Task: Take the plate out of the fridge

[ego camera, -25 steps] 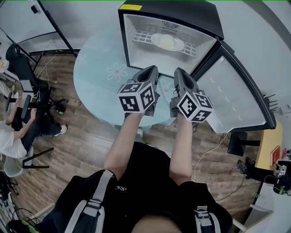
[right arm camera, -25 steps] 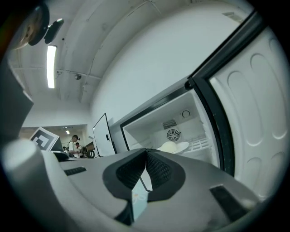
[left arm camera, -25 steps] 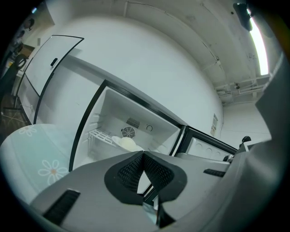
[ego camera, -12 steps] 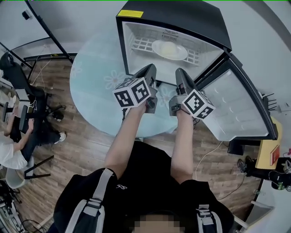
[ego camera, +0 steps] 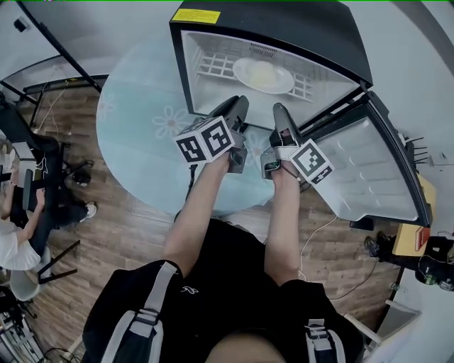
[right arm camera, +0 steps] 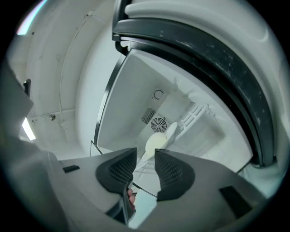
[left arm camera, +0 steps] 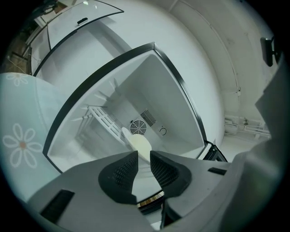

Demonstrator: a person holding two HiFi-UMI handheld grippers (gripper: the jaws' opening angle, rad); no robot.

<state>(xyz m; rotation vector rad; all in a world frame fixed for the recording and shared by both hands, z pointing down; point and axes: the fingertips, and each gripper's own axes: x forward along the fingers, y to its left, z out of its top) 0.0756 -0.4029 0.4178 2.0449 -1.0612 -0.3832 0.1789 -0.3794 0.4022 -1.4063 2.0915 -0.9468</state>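
The left tool point(left arm camera: 143, 158) and right tool point(right arm camera: 145, 156) have just been opening, both empty; their tips hide part of the plate point(left arm camera: 139, 144) ahead.

The fridge point(ego camera: 284, 21) had a smooth black shell with a slight sheen and a matt white plastic lining. Its shelf point(ego camera: 213, 65) was white-coated wire. The plate point(ego camera: 264, 74) looked glazed, pale and shiny. The round table point(ego camera: 135, 142) looked like frosted glass, smooth and printed with flowers. The floor point(ego camera: 120, 234) was grainy brown wood planking.
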